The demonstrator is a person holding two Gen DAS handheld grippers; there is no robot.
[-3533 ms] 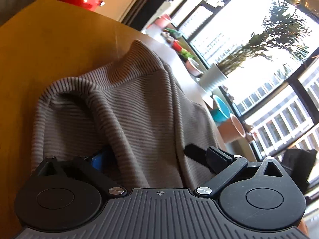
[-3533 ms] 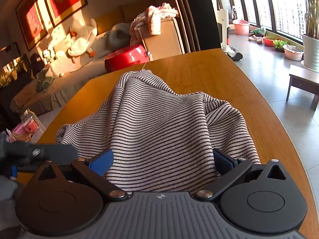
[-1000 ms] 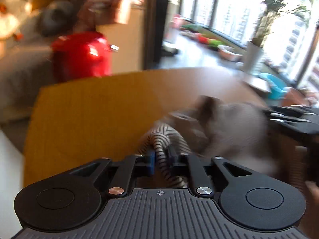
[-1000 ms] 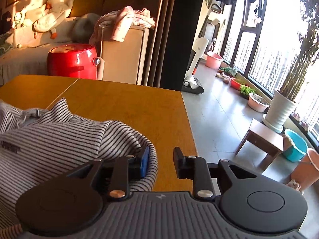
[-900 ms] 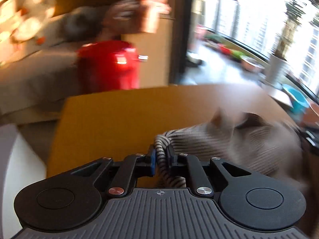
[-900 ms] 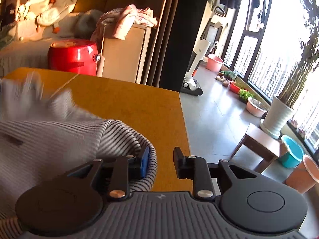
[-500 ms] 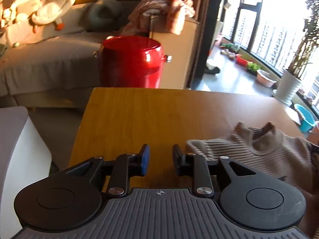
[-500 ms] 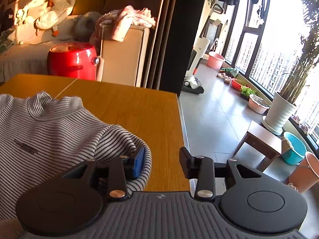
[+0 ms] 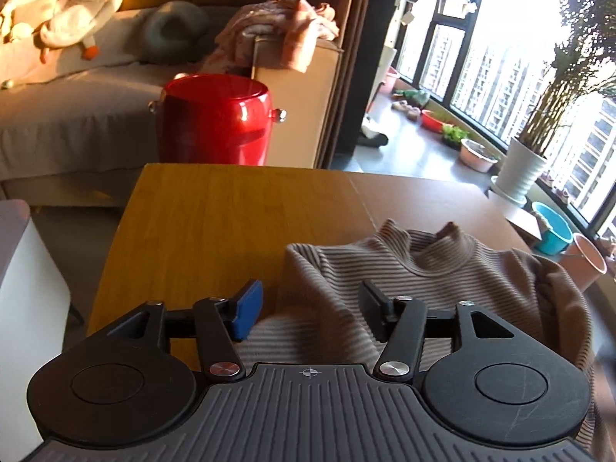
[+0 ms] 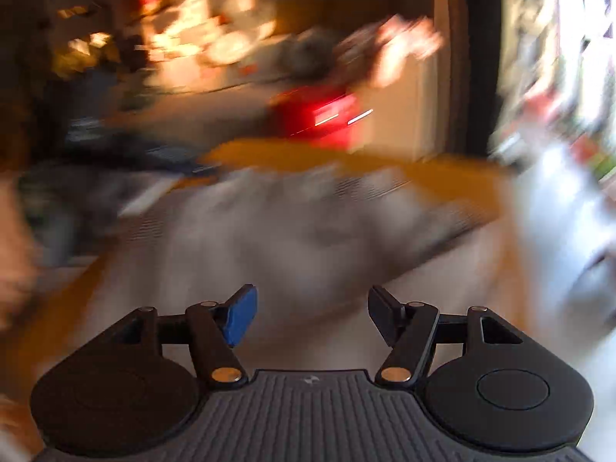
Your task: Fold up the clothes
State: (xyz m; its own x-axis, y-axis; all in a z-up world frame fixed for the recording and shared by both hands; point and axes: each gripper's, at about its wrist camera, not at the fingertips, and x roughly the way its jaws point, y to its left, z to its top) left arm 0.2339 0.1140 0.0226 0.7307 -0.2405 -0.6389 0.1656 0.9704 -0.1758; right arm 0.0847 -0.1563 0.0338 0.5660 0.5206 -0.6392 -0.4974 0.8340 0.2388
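Observation:
A striped turtleneck sweater (image 9: 442,281) lies spread on the wooden table (image 9: 215,223), collar toward the far edge. My left gripper (image 9: 310,308) is open and empty, its jaws wide apart just above the sweater's left shoulder. The right wrist view is heavily motion-blurred. There my right gripper (image 10: 312,313) is open and empty, above the blurred sweater (image 10: 292,231) on the table.
A red pot (image 9: 215,119) stands beyond the table's far edge, beside a beige cabinet (image 9: 300,96) draped with pink clothes. A sofa (image 9: 77,96) with soft toys is at the left. A white object (image 9: 23,308) stands left of the table. Plants and basins line the window at right.
Both grippers have let go of the sweater and opened wide. The sweater now lies flat on the table. The right gripper is swinging fast, blurring its view.

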